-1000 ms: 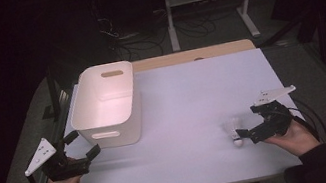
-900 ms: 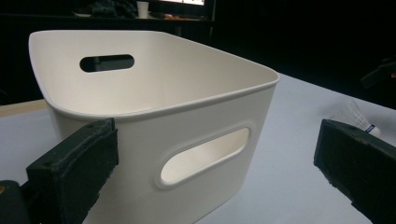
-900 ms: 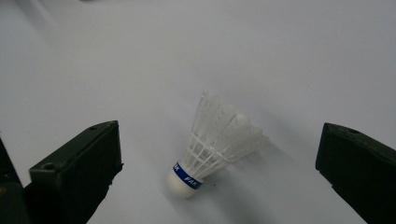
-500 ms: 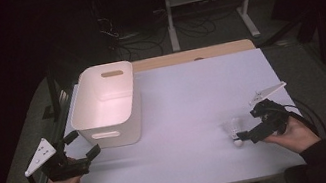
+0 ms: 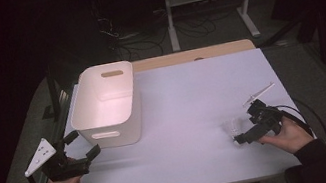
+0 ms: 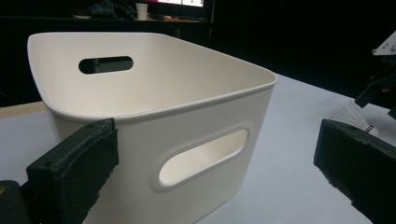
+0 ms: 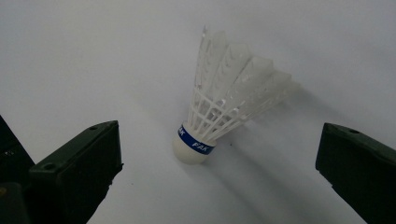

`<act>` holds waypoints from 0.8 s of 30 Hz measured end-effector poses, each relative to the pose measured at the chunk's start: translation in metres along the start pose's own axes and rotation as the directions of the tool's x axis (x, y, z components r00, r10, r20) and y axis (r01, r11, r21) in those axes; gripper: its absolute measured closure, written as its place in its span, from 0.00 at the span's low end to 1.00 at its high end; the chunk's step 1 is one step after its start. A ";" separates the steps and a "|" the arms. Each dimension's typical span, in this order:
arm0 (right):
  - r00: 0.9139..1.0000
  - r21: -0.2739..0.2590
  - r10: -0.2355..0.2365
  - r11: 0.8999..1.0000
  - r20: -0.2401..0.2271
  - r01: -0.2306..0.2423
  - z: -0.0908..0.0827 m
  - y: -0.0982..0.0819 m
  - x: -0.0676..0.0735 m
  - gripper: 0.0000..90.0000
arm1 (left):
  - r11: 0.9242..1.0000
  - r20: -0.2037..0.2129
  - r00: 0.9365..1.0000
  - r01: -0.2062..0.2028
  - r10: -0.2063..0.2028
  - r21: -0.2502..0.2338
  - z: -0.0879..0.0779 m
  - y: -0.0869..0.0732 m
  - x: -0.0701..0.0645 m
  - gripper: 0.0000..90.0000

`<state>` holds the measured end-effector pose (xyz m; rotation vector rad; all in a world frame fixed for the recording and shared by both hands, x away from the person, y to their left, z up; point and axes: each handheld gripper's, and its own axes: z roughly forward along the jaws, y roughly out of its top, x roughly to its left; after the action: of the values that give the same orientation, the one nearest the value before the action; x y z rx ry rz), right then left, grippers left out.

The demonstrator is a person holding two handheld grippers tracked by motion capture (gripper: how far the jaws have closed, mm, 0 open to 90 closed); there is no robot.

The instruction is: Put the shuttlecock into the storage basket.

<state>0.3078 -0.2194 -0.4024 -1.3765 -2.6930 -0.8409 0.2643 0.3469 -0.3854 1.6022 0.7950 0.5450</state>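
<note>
Lying on its side on the pale table point(image 5: 187, 97), near the front right edge, the shuttlecock point(image 7: 224, 112) has its white cork and blue band toward the right gripper point(image 7: 219, 186), whose jaws stand wide on either side of it without touching, apparently lined up so they can close on the cork end rather than crush the skirt. The white bin point(image 5: 108, 106) sits well apart at the table's left, its open top up as the likely place to drop it. The left gripper point(image 5: 78, 152) waits with jaws spread just before the bin's near handle slot, probably to steady it.
</note>
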 end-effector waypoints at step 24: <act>0.985 0.059 0.170 0.984 -0.022 -0.169 0.016 0.001 0.003 0.17 | 1.000 0.001 1.000 0.000 0.000 -0.003 -0.001 0.000 0.000 0.00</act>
<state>0.3106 -0.2096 -0.4151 -1.5429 -2.5144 -0.7571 0.2638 0.3471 -0.3852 1.5992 0.7932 0.5450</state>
